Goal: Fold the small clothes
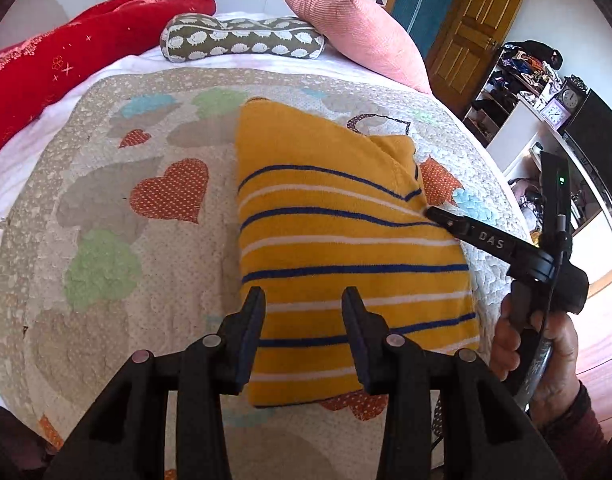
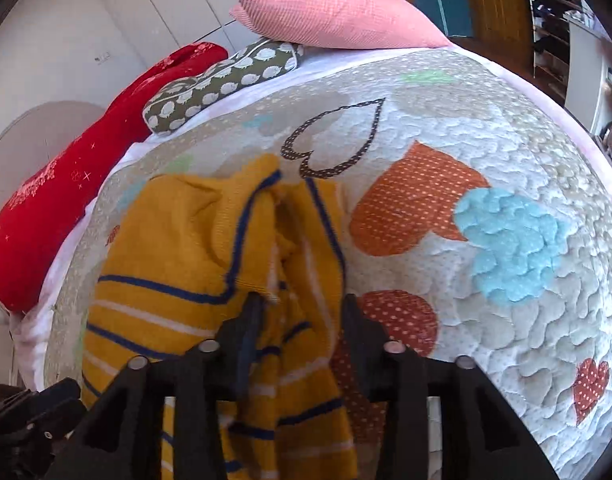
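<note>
A small yellow garment with blue and white stripes lies folded on the heart-patterned quilt. My left gripper is open and hovers just above the garment's near edge. In the left wrist view the right gripper reaches in from the right, its tip at the garment's right edge where a sleeve is folded over. In the right wrist view the right gripper is open, with the folded sleeve and right edge of the garment lying between and under its fingers.
A pink pillow, a sheep-print bolster and a red blanket lie at the head of the bed. A wooden door and cluttered shelves stand to the right. The quilt spreads right of the garment.
</note>
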Demonstrator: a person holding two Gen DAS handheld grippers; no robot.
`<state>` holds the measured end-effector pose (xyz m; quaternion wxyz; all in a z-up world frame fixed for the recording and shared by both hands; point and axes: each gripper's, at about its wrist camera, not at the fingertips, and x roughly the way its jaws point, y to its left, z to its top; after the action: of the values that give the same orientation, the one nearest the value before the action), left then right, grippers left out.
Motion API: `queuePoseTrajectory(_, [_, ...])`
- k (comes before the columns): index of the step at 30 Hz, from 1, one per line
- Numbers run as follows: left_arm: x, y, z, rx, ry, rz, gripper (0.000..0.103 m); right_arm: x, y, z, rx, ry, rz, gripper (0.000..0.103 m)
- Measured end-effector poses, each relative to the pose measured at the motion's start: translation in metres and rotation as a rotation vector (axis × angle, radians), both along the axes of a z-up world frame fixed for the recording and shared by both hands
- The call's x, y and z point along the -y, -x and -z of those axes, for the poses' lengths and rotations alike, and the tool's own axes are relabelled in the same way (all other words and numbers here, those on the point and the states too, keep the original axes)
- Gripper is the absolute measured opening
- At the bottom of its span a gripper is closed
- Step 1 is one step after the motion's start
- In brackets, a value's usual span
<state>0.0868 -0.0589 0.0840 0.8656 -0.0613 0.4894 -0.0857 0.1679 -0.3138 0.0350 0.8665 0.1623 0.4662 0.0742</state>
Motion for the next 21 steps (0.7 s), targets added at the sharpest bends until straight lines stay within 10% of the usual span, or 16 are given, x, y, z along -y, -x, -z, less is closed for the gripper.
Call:
queuePoseTrajectory(9, [-0.035, 0.030, -0.037, 0.164, -0.250, -0.156, 0.047, 0.065, 0.081, -0.022, 0.069, 0.081, 0.066, 0.049])
queuePoseTrajectory(12, [-0.036, 0.037, -0.050, 0.239, -0.295, -0.205, 0.066, 0.067, 0.105, -0.029, 0.101, 0.057, 0.096, 0.049])
queuePoseTrajectory(21, [-0.042, 0.073, -0.074, 0.282, -0.256, -0.269, 0.083, 0.022, 0.137, -0.022, 0.111, 0.096, 0.055, 0.055])
